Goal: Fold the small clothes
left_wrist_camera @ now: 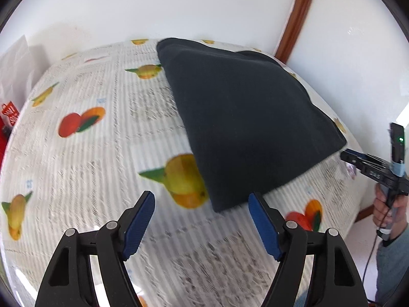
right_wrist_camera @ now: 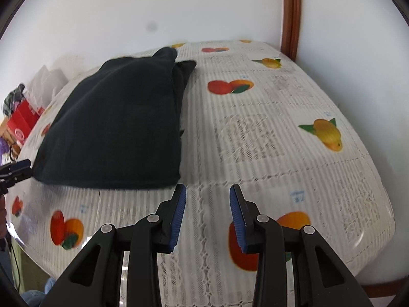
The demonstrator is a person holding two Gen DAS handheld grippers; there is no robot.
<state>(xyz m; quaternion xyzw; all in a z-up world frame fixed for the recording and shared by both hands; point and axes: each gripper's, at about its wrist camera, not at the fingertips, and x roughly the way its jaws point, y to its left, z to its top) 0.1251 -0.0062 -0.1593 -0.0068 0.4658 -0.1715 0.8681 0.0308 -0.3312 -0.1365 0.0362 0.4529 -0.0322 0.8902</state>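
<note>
A dark navy garment (left_wrist_camera: 245, 117) lies folded flat on the table with the fruit-print cloth (left_wrist_camera: 89, 166). It also shows in the right wrist view (right_wrist_camera: 115, 128), on the left half of the table. My left gripper (left_wrist_camera: 202, 199) is open and empty, just short of the garment's near corner. My right gripper (right_wrist_camera: 207, 194) is open and empty, just off the garment's near right corner. The right gripper also shows in the left wrist view (left_wrist_camera: 345, 153), at the garment's right corner. The left gripper's tips show in the right wrist view (right_wrist_camera: 18, 168), at the garment's left corner.
A white wall stands behind the table, with a brown wooden post (left_wrist_camera: 294, 20) at the back right. Red packaging and white bags (right_wrist_camera: 23, 120) sit beyond the table's left end. The table's front edge (right_wrist_camera: 358, 268) curves off at the right.
</note>
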